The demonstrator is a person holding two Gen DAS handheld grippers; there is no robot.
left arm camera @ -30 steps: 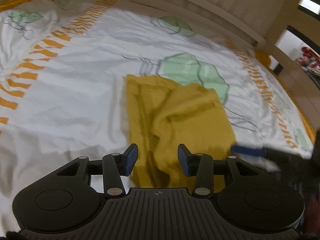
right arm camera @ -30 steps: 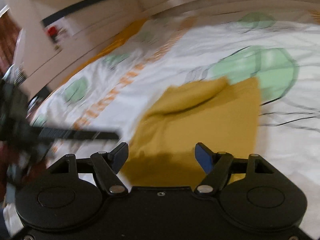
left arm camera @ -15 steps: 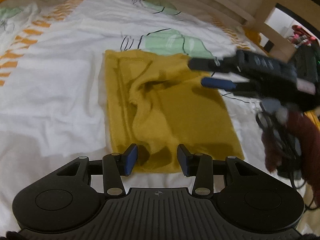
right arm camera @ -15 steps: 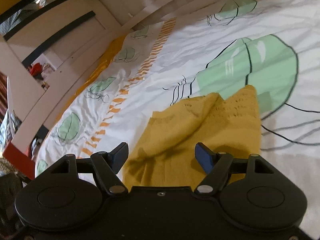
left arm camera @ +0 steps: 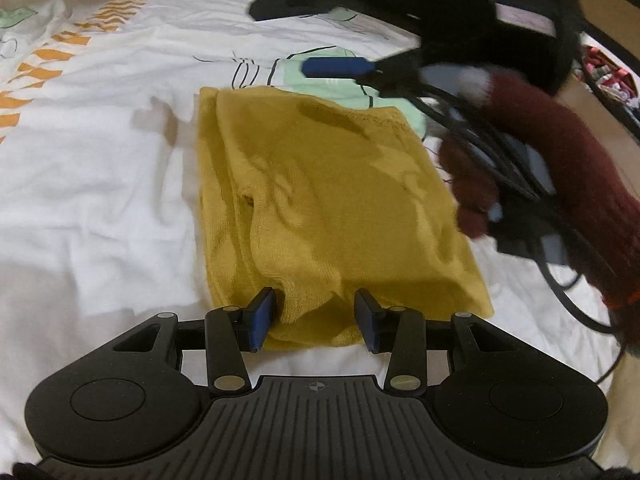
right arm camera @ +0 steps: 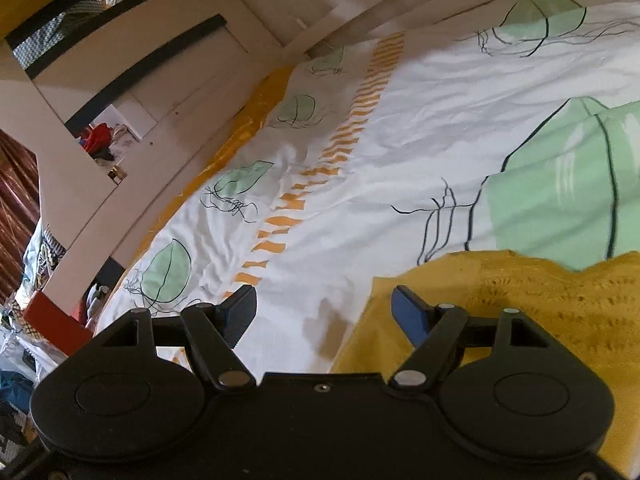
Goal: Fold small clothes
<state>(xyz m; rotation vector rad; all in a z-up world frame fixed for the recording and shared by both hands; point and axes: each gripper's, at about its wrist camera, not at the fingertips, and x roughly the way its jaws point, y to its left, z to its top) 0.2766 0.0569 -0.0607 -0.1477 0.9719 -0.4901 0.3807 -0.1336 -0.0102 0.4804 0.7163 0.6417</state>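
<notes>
Yellow knit top (left arm camera: 336,200) lies folded on the jellyfish-print duvet (left arm camera: 100,168). L gripper (left arm camera: 316,322) straddles its near hem, jaws apart, not pinching. R gripper (right arm camera: 324,308) gapes over bare duvet beside the top's far corner; only the L view shows the maroon sleeve (left arm camera: 560,152).

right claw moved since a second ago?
Yes. In the left wrist view the right claw was low beside the yellow garment's near right corner; now it is past the garment's far edge.
</notes>
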